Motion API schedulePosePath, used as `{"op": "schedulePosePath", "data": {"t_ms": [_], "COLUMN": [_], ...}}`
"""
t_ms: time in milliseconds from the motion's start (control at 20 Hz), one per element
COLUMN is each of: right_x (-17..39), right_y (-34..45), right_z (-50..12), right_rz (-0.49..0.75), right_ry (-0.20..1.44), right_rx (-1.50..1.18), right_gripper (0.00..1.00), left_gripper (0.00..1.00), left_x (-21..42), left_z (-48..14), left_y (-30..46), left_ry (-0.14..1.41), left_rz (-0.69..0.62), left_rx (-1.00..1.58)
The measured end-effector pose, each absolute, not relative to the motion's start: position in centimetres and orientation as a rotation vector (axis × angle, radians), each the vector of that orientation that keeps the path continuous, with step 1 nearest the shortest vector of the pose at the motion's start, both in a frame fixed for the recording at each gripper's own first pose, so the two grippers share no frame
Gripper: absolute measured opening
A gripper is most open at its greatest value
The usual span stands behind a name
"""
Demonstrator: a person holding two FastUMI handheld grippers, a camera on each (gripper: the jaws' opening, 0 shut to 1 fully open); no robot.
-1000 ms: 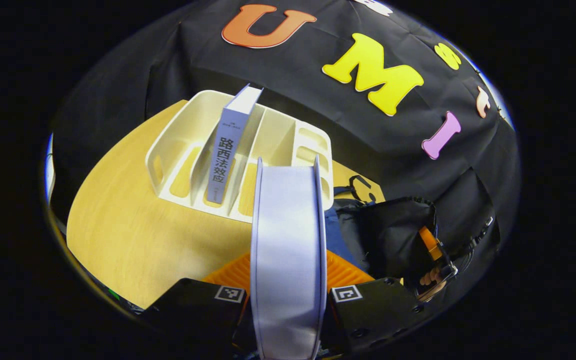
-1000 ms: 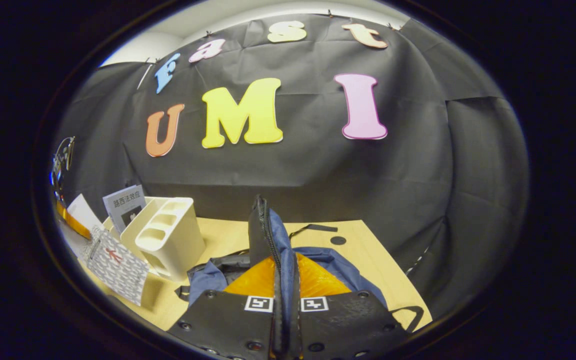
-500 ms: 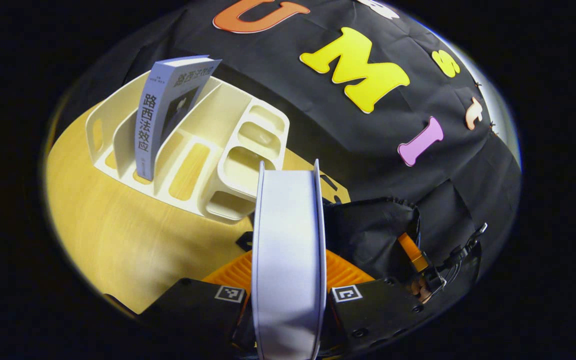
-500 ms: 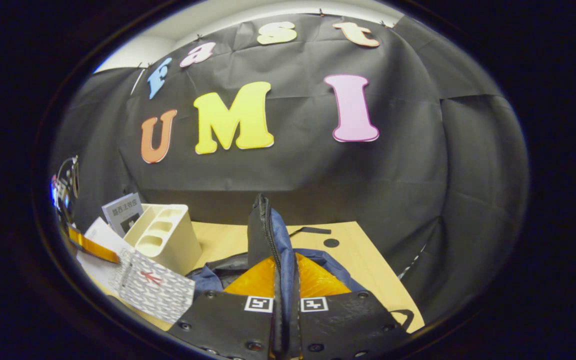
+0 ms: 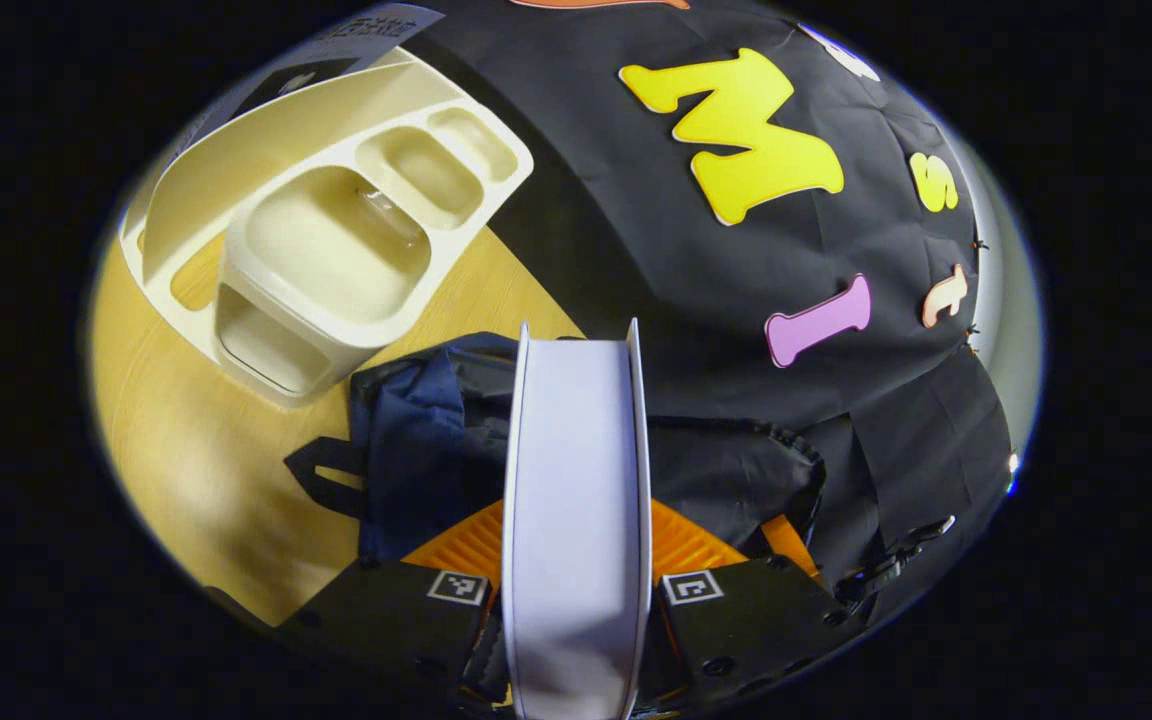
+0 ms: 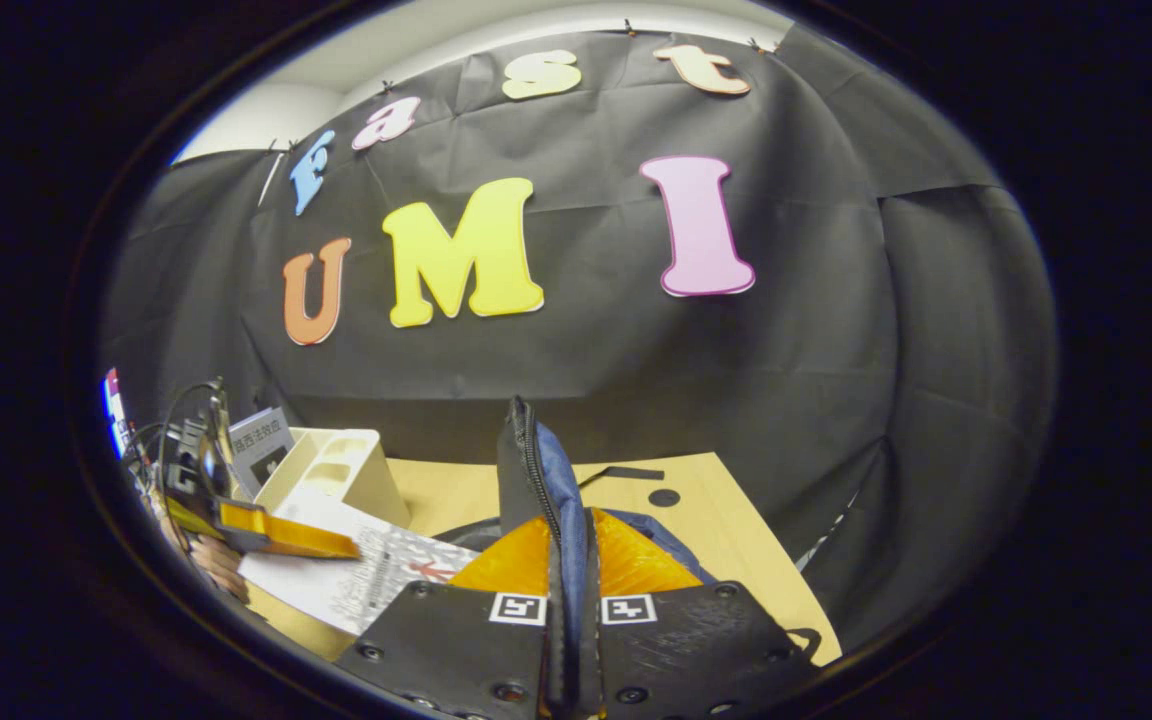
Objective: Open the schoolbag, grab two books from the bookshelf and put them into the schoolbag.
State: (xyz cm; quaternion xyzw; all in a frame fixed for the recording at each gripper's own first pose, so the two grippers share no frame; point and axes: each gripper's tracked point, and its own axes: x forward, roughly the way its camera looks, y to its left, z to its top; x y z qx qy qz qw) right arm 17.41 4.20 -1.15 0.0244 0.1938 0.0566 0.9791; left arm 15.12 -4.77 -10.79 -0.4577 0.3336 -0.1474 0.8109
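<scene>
Wooden counter (image 5: 196, 470) carried cream bookshelf (image 5: 326, 240) beside dark blue schoolbag (image 5: 416, 440) | one book (image 6: 261, 445) stood in bookshelf | left gripper (image 5: 576, 530) fingers clamped white book (image 5: 576, 450) over schoolbag | right gripper (image 6: 572, 560) fingers pinched bag's zipper edge (image 6: 536, 470), raised.

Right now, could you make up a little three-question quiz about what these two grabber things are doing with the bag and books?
1. True or false: the left gripper is shut on a white book.
2. What does the right gripper pinch? A) a pencil B) the schoolbag's zipped edge C) a cup
3. Fill in: a second book stands in the cream ____.

Key: 1 true. 2 B; it holds the schoolbag flap upright. 3 bookshelf.
</scene>
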Motion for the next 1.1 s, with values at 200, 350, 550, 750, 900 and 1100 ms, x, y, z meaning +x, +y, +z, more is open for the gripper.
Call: {"op": "schedulePosePath", "data": {"t_ms": [200,350,550,750,900,1100], "right_x": [17.2,17.1,16.6,16.3,16.2,16.2], "right_y": [4.3,4.6,5.6,6.3,6.4,6.7], "right_z": [-1.2,-1.2,-0.7,-0.5,-0.3,-0.5], "right_rz": [0.129,0.14,0.168,0.189,0.196,0.205], "right_ry": [0.388,0.384,0.372,0.359,0.351,0.347], "right_rx": [0.059,0.058,0.054,0.049,0.05,0.054], "right_gripper": [0.05,0.06,0.05,0.05,0.05,0.05], "left_gripper": [0.5,0.51,0.49,0.5,0.51,0.51], "left_x": [16.8,18.2,18.9,19.7,20.0,20.7], "left_z": [-12.2,-14.1,-17.4,-17.4,-17.9,-18.5], "left_y": [-7.3,-8.6,-11.3,-13.6,-15.5,-17.8], "left_ry": [0.709,0.705,0.764,0.71,0.716,0.718], "left_rz": [-0.339,-0.316,-0.328,-0.347,-0.376,-0.39], "left_rx": [-1.035,-1.051,-1.115,-1.093,-1.112,-1.165]}}
